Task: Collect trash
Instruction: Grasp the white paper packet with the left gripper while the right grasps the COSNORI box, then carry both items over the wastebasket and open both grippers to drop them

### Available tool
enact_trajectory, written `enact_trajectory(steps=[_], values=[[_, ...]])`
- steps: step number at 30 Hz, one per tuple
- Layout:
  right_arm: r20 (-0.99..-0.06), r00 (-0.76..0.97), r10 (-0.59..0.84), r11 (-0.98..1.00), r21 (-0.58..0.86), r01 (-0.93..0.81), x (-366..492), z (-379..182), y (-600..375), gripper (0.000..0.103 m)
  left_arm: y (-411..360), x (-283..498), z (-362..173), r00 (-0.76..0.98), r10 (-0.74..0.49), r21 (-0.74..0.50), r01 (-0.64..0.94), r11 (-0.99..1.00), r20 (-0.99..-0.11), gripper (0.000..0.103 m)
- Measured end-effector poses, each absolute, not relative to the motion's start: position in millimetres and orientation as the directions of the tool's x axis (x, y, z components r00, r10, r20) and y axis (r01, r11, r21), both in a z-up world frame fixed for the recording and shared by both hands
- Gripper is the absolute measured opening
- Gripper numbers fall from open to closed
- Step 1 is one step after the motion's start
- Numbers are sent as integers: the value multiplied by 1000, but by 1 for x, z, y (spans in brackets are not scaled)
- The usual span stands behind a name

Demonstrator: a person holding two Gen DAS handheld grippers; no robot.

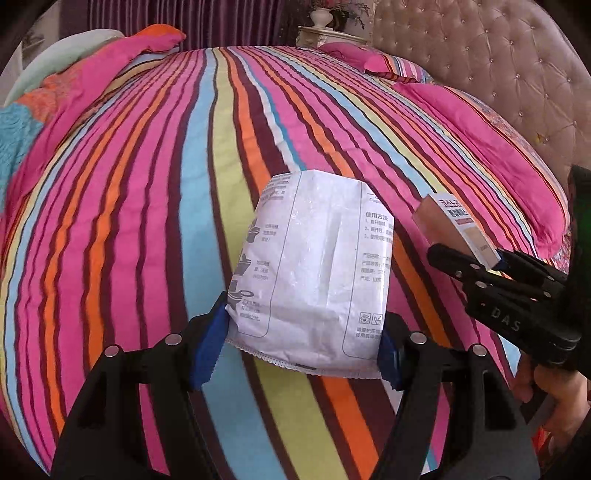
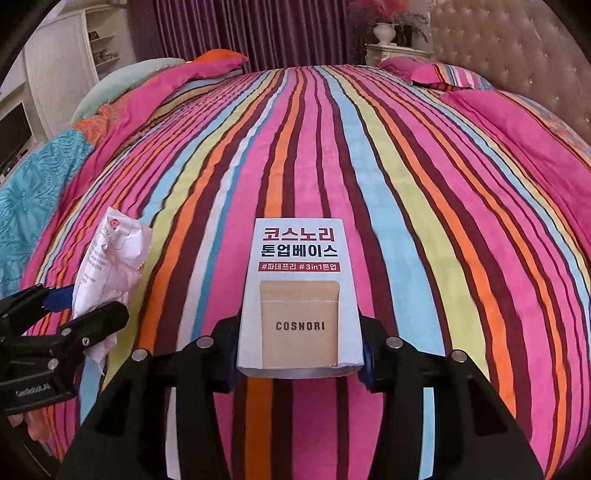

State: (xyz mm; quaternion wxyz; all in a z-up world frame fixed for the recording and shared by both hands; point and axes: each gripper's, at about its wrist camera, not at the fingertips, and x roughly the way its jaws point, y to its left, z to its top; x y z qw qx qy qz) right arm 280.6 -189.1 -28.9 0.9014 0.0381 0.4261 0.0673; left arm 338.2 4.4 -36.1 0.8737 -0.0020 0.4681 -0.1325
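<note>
Both hand-held grippers hold trash above the striped bed.

The left hand-held gripper [image 1: 303, 347] is clamped on a white packet [image 1: 314, 269], blue pads [image 1: 208, 343] pressing its lower edges. The right hand-held gripper [image 2: 299, 360] is clamped on a small box [image 2: 301, 295] marked COSNORI, held upright by its lower sides. Both items hang clear of the bedspread [image 2: 406, 184]. Pink pillows [image 1: 480, 147] lie by the tufted headboard [image 1: 498, 55]; purple curtains [image 2: 240, 29] hang behind.

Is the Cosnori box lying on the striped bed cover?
No, the Cosnori box is held up between the right gripper's pads, above the striped bed cover.
</note>
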Motion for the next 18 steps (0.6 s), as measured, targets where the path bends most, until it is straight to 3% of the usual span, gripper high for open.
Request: enact_trajectory(steps=[18], values=[[-763, 610, 214, 975, 210, -80, 170, -17, -197, 45, 2, 209, -27, 521, -232, -117, 245, 963, -821, 67]])
